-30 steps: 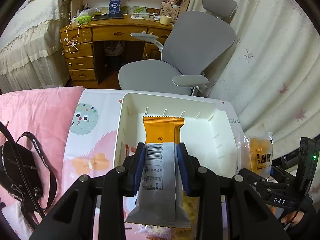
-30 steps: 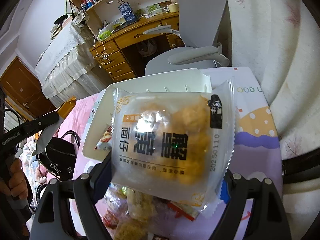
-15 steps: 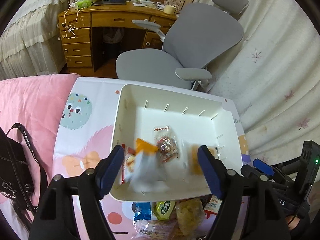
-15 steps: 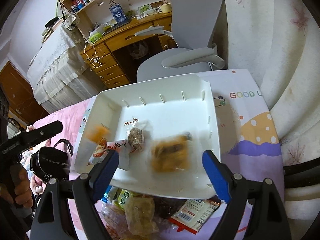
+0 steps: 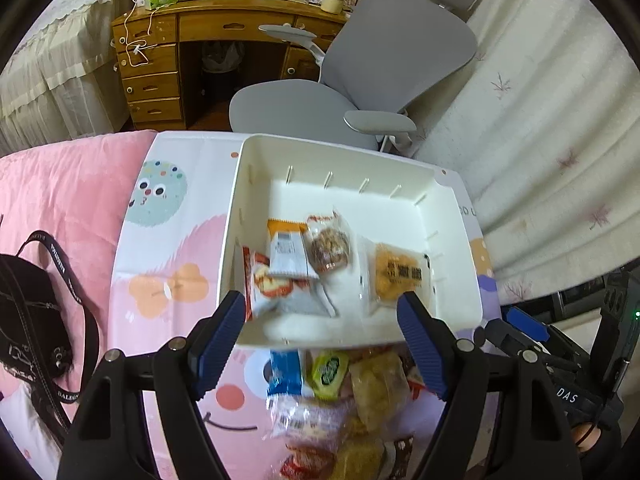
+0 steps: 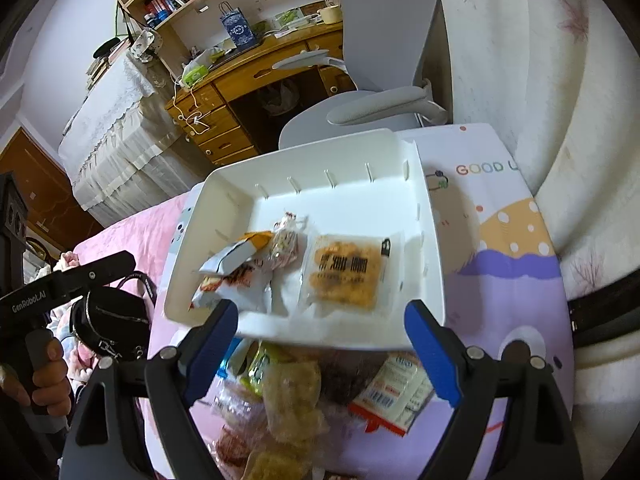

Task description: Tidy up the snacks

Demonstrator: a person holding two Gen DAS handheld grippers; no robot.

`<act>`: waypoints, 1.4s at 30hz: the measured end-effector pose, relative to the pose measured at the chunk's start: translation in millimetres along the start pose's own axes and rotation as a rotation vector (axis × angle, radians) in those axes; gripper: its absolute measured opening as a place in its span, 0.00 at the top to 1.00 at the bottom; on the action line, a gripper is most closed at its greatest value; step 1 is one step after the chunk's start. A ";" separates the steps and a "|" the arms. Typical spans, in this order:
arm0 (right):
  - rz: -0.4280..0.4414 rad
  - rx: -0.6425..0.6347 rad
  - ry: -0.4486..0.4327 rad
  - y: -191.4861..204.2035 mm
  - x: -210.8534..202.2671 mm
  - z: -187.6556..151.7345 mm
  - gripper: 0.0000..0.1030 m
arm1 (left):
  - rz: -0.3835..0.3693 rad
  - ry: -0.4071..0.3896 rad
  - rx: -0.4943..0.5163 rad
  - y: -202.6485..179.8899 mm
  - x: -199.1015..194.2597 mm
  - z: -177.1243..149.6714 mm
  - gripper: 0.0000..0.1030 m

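A white bin (image 5: 456,216) stands on a colourful mat (image 5: 176,216) that covers the table, and several snacks already lie inside it. Near its left wall there is a grey and orange packet (image 5: 289,254) resting partly on a red and white packet (image 5: 266,284). Just beside them, toward the middle, lies a small clear bag with a brown nut cake (image 5: 329,246). To the right of it, apart from the others, a clear packet of yellow fried pieces (image 5: 394,274) lies flat on the bottom of the bin.

The left gripper (image 5: 322,334) hangs over the near edge of the bin with its blue fingers (image 5: 222,330) spread wide, and nothing is between them. The right gripper (image 6: 322,346) is also above the near edge, its fingers (image 6: 426,340) spread wide and empty. In the right wrist view the left gripper shows at the left edge, and a hand (image 6: 38,380) is around its handle.

In front of the bin, on the near side of the mat, a pile of snacks (image 5: 340,396) waits outside: a blue packet (image 5: 285,372), a green one (image 5: 330,368), some yellowish bags. A black bag (image 5: 30,320) lies on the pink blanket (image 5: 68,192) at the left. Behind the table stand a grey chair (image 5: 360,80) and a wooden desk (image 5: 168,52)
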State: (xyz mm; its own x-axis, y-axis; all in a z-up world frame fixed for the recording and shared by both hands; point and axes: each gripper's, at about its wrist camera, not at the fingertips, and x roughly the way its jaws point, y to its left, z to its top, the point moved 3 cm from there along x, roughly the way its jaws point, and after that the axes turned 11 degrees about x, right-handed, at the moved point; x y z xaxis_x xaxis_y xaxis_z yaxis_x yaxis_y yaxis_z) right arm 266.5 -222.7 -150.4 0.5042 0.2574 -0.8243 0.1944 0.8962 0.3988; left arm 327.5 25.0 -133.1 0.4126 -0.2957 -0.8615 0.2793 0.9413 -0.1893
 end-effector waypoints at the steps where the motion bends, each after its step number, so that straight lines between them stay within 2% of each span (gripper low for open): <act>1: 0.004 0.010 -0.001 -1.7 -2.5 -3.5 0.16 | -0.002 0.002 0.000 -1.0 -1.6 -3.9 0.25; 11: 0.006 0.062 0.049 -19.3 -19.2 -41.5 0.16 | 0.009 0.034 -0.035 -5.3 -15.6 -50.9 0.25; 18: 0.024 0.048 0.108 -30.8 -23.2 -61.4 0.17 | 0.048 0.058 -0.076 -15.4 -24.9 -88.3 0.25; 30: 0.082 -0.051 0.218 -47.3 -31.0 -92.3 0.17 | 0.116 0.048 -0.183 -44.5 -38.8 -145.2 0.25; 42: 0.119 -0.116 0.320 -61.8 -28.4 -126.8 0.17 | 0.207 0.079 -0.190 -66.9 -44.4 -193.6 0.25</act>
State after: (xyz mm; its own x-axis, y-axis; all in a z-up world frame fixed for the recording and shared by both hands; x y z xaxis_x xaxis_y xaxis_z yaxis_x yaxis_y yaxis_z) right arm 133.5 -239.5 -202.5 0.2246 0.4456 -0.8666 0.0440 0.8838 0.4659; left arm 122.7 6.6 -173.4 0.3726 -0.0879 -0.9238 0.0261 0.9961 -0.0843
